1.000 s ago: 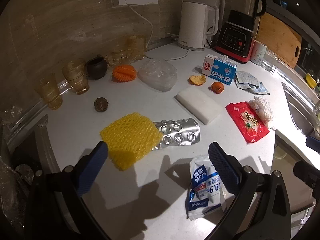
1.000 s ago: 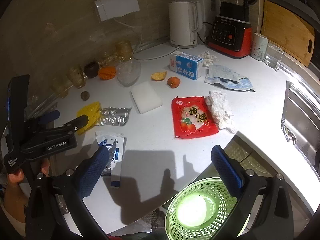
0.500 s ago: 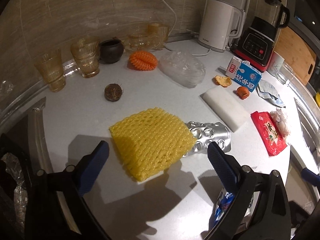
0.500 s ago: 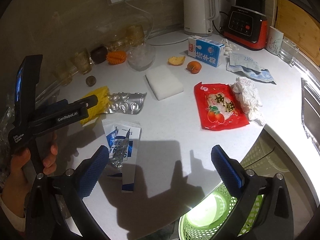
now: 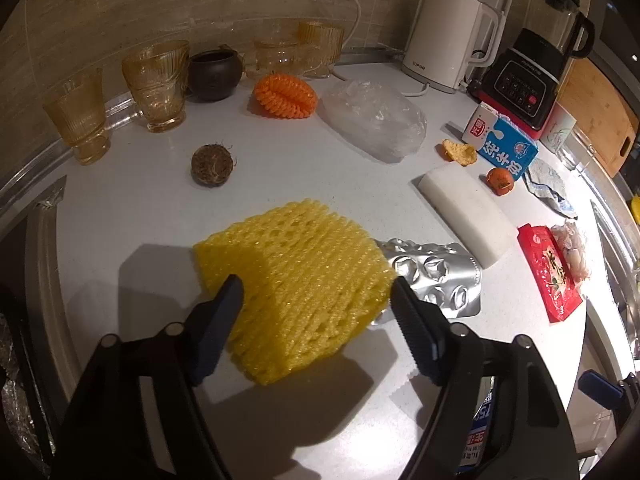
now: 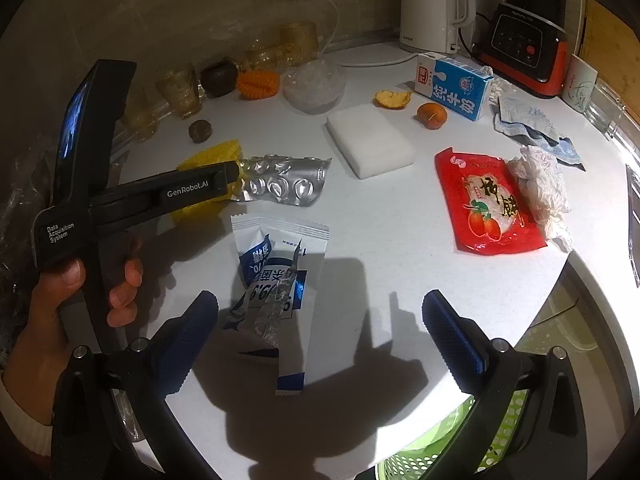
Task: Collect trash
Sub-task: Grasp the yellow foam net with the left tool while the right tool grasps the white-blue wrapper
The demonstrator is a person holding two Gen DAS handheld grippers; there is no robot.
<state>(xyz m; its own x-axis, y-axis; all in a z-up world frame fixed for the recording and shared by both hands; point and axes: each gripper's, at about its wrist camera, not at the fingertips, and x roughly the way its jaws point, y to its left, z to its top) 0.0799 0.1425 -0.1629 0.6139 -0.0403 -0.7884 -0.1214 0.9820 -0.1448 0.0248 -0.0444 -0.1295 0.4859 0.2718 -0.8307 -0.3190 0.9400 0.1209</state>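
Observation:
A yellow foam net (image 5: 296,280) lies flat on the white counter (image 5: 132,208), partly over a silver blister pack (image 5: 436,276). My left gripper (image 5: 316,284) hovers low over the net; its jaws are closing with the net between them, and the pads do not visibly press on it. The right wrist view shows that gripper (image 6: 224,176) from the side, held in a hand (image 6: 80,292), above the net (image 6: 212,156). My right gripper (image 6: 320,296) stands open just above a torn blue-and-white wrapper (image 6: 276,280).
A red snack packet (image 6: 484,200), crumpled tissue (image 6: 540,188), white foam block (image 6: 368,140), milk carton (image 6: 452,88) and orange peels are scattered around. Amber glasses (image 5: 156,80), a kettle (image 5: 448,36) and a blender (image 5: 536,60) line the wall. A green basket (image 6: 440,448) sits below the counter edge.
My left gripper came down and forward over the yellow net, and its jaws narrowed around it. My right gripper sank toward the blue-and-white wrapper, still wide.

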